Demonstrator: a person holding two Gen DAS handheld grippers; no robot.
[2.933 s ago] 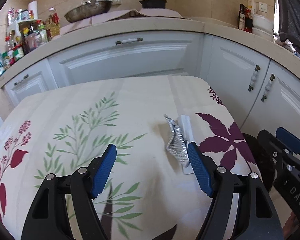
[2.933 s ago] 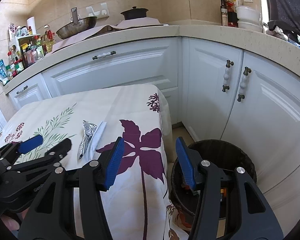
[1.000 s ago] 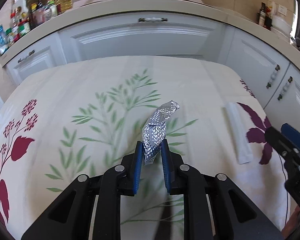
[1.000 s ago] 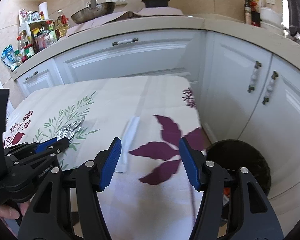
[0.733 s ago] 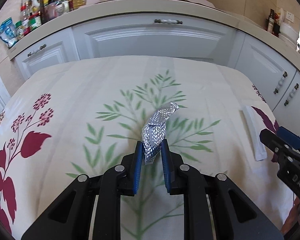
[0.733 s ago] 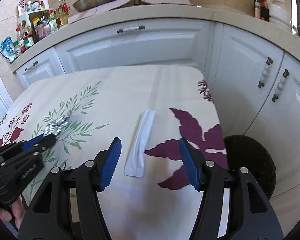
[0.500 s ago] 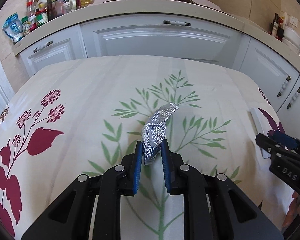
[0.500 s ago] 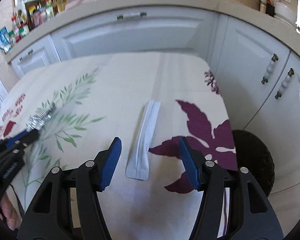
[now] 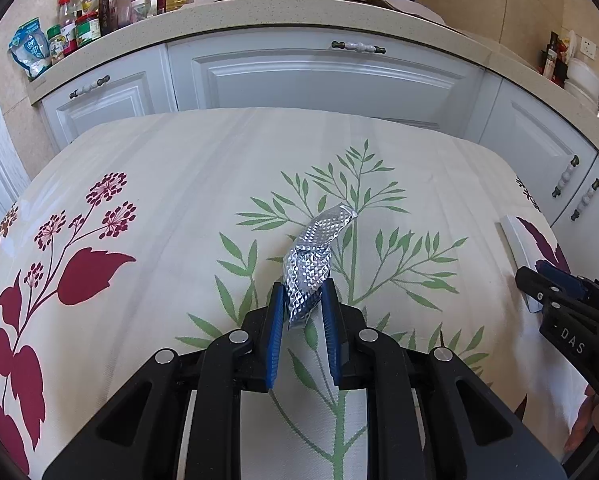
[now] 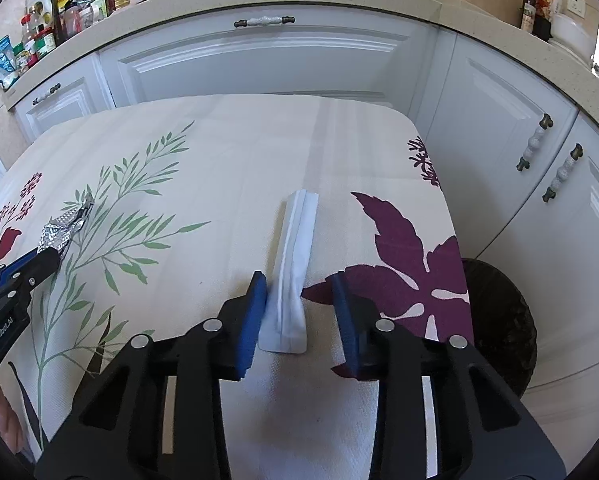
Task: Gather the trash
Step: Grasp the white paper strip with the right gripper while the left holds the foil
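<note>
R gripper [image 10: 299, 300] jaws just closing round white packet [image 10: 293, 264] on tablecloth [image 10: 219, 160], only L pad touching, L gripper [image 9: 301, 304] pinching foil wrapper [image 9: 311, 256] above cloth; pickup step, next: finish squeeze, lift, carry both to bin [image 10: 499, 312].

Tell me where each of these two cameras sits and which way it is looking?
Left wrist view: sits on the left gripper, looking forward and down along its fingers, shut on the silver wrapper; the right gripper and some fingers of the person's hand show at right.
Right wrist view: sits on the right gripper, looking down at the white packet between its fingers, which have just been closing; the right pad stands clear.
Shared: the floral tablecloth, wrapper, packet and white cabinets.
</note>
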